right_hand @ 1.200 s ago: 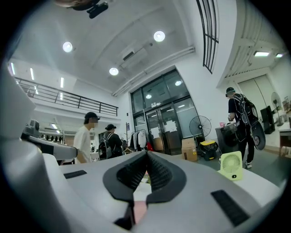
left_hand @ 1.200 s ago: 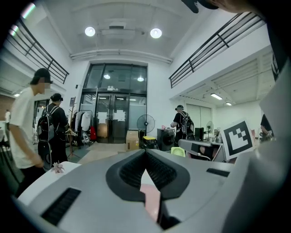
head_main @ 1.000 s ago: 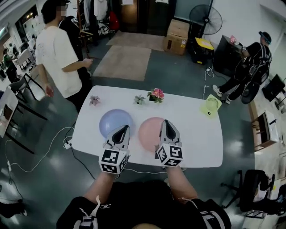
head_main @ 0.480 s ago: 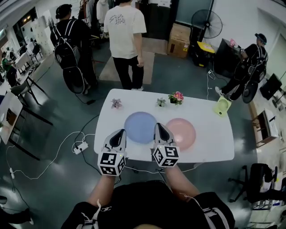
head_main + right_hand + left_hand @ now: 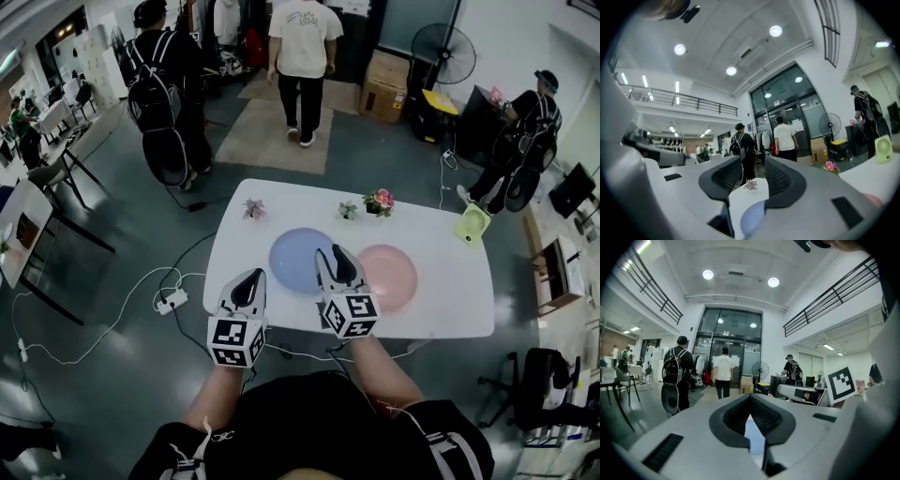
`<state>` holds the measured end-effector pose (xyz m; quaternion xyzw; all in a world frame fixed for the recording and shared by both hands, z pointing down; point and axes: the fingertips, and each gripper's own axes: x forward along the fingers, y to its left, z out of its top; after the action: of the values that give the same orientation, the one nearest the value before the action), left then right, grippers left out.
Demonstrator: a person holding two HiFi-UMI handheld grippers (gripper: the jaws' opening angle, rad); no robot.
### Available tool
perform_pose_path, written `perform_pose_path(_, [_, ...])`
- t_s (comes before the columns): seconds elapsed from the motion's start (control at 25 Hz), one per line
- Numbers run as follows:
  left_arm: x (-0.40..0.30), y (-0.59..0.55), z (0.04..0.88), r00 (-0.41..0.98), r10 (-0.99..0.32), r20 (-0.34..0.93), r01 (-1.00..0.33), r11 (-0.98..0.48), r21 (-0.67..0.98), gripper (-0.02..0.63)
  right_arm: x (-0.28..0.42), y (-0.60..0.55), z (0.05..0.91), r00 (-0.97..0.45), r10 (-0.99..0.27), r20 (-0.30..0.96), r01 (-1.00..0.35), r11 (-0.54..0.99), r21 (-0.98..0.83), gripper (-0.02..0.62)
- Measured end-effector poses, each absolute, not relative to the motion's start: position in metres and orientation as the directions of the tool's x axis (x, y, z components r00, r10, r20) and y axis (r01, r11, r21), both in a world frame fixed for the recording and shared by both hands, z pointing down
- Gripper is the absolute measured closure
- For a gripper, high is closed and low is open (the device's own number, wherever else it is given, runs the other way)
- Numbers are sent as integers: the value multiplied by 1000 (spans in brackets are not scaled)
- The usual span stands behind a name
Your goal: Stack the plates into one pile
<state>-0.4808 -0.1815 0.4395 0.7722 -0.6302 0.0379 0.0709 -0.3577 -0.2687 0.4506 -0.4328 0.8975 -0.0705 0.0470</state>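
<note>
Step in hand: pre-grasp, judged from the layout; the plates lie side by side and nothing is stacked yet
Blue plate (image 5: pixel 295 258): flat on the white bench (image 5: pixel 441 305), roughly mid-bench; round, shallow, pale and matte
Pink plate (image 5: pixel 396 277): just right of the blue plate; same round shape, seemingly the same size; whether the rims touch cannot be told, since the right gripper covers the spot
Right gripper (image 5: pixel 330 251): above the blue plate's near-right rim; its jaws have just been opening and stand wide; nothing is gripped, and the blue plate shows only low in the gap
Left gripper (image 5: pixel 253 276): off the blue plate's near-left side, by the bench edge; jaws together at the tips, empty
Next move: likely pinch one plate's rim; lift it clear; carry it over the other plate; set it down centred; a thin rim lying flat calls for a low, level approach
</note>
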Motion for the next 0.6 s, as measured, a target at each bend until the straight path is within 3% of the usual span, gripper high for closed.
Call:
perform_pose_path(0.2, [-504, -166, 446, 132, -977, 169, -990, -122, 69, 592, -405, -266, 483, -728, -679, 96, -685, 727, -50, 439])
perform_pose_path(0.36, [-527, -151, 450, 62, -981, 183, -996, -48, 81, 592, -436, -260, 540, -774, -575, 264, -587, 808, 37, 437])
perform_pose_path(0.6, [-558, -127, 465, -24, -976, 218, -995, 44, 88, 592, -454, -253, 658, -690, -449, 567, -386, 892, 236, 434])
